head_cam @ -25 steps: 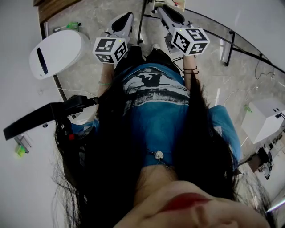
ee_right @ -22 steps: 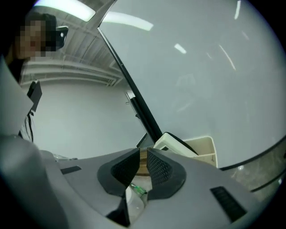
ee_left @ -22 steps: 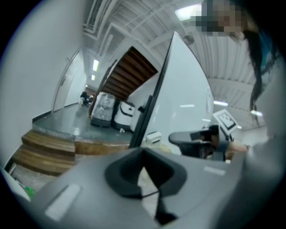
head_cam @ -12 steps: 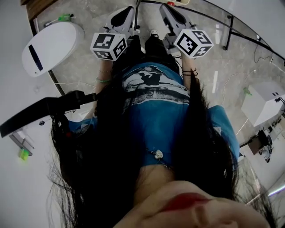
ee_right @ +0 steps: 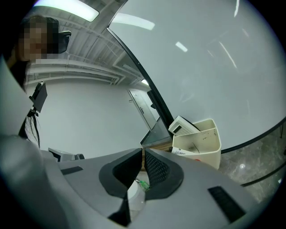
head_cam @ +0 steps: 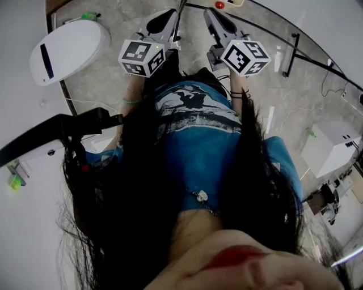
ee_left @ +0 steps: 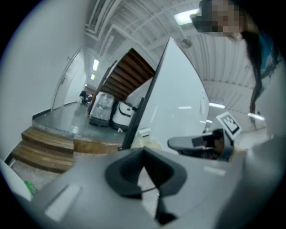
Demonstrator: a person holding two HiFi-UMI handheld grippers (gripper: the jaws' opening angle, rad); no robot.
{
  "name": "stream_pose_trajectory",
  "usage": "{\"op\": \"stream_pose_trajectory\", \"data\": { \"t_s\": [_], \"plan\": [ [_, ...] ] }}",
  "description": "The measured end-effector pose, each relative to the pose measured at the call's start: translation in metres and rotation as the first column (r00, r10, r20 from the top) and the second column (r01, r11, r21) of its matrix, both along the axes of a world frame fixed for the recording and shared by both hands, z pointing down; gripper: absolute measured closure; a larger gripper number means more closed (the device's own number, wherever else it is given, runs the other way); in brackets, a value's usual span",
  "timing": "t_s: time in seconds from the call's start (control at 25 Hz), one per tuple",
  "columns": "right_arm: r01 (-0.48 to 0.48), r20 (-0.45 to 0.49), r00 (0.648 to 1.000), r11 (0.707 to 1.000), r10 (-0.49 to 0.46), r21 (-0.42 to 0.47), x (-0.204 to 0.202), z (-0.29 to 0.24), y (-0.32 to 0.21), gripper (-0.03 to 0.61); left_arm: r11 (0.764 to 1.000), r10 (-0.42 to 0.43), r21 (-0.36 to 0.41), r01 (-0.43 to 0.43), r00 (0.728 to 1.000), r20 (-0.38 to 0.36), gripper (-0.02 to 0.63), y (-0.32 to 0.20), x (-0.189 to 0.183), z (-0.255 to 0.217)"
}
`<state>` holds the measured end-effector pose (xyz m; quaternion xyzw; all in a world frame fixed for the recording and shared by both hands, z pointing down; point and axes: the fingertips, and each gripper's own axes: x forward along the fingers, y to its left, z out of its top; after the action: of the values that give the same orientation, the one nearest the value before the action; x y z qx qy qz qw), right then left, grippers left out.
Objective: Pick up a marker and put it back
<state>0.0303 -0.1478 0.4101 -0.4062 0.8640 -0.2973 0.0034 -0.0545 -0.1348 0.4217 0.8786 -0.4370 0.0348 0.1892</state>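
A green-capped marker lies on the grey floor at the far left, beside a white rounded unit. Both grippers are held out in front of the person's body, well away from it. My left gripper has its jaws together with nothing between them, also in the left gripper view. My right gripper is shut and empty, its jaws meeting in the right gripper view. Below the closed tips, a small green-tipped piece on a white surface shows through the gap.
A cream bin with a white box in it stands by a curved glass wall with a black rail. A white box stands at the right, a black arm at the left. Wooden steps lie beyond the left gripper.
The head view has swung slightly. Both grippers stay side by side in front of the person and sit a little higher in the frame.
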Motion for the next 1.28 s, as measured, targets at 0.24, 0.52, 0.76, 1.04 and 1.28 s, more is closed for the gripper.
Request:
{"op": "stream_pose_trajectory", "data": {
  "t_s": [0.24,0.52,0.76,1.04,1.28],
  "plan": [
    [0.014,-0.019,1.000,1.000,-0.014,-0.001,-0.010,0.010,0.002,0.552,1.000,-0.025,0.018,0.025,1.000,0.012,0.623,-0.008,-0.016,-0.001],
    [0.053,-0.064,0.997,0.998,-0.052,0.021,-0.023,0.010,0.001,0.552,0.998,-0.063,0.028,0.064,0.998,-0.031,0.623,-0.015,-0.025,-0.002],
    [0.076,-0.067,0.995,0.997,-0.076,0.006,-0.031,0.020,-0.004,0.552,0.999,-0.049,0.021,0.050,0.999,-0.020,0.623,-0.011,-0.022,0.005],
    [0.132,-0.059,0.989,0.991,-0.132,-0.005,-0.057,0.034,-0.008,0.553,0.996,-0.091,0.000,0.091,0.996,0.016,0.623,-0.007,-0.042,0.015],
    [0.116,-0.104,0.988,0.993,-0.113,0.031,-0.050,0.030,-0.008,0.553,0.997,-0.058,0.041,0.059,0.998,-0.013,0.623,-0.009,-0.029,0.010]
  ]
}}
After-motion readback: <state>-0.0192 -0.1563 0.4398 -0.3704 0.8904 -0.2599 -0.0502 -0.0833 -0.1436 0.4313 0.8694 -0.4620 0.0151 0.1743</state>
